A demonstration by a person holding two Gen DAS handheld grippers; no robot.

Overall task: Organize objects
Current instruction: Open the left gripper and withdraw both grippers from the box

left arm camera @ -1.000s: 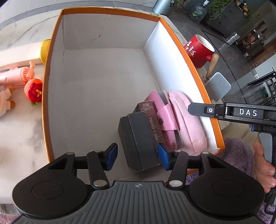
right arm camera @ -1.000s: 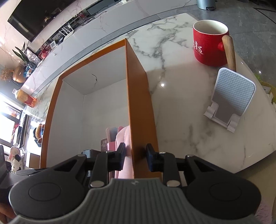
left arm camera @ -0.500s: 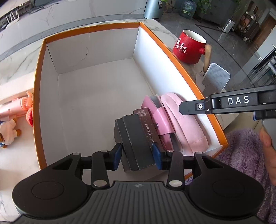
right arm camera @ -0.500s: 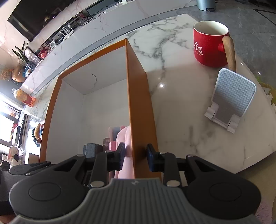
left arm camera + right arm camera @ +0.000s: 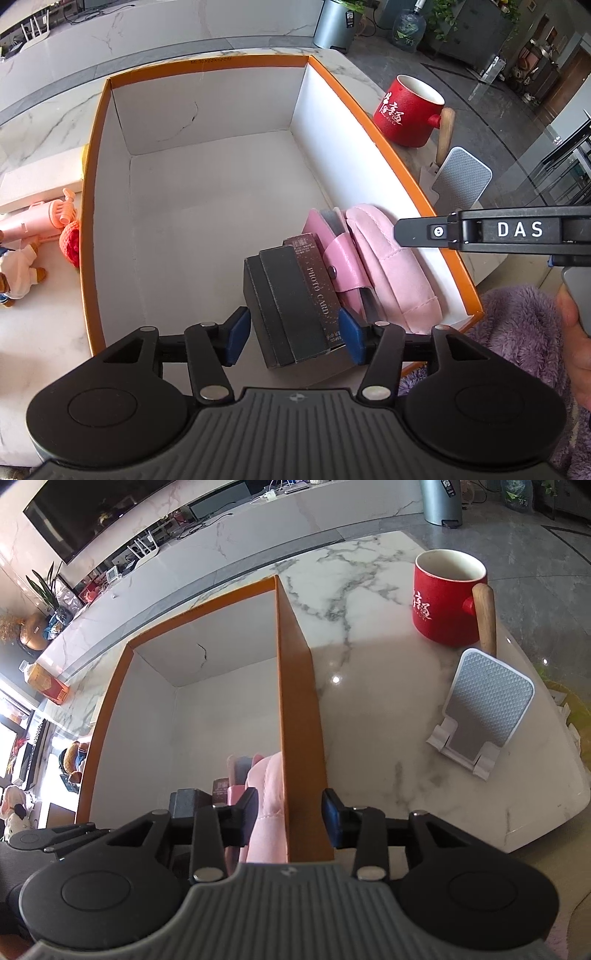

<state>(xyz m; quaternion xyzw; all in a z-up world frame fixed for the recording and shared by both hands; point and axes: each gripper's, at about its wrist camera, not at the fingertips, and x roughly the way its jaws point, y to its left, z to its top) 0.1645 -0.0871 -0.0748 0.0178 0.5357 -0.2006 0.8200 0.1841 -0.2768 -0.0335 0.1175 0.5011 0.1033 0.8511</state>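
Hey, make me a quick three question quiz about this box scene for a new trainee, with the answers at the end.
1. True or false: the red mug stands inside the orange box.
2. Which item lies closest to the box's right wall? A) black box B) pink pouch C) photo card pack
3. What straddles the box wall, with its jaws opening?

Key: 1 false, it stands on the table outside. 2 B. 3 The right gripper.

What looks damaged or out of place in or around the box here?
A thin dark crack runs across the far inner wall of the box; the right wrist view shows it too. Toys lie outside the box on the table. Nothing looks spilled.
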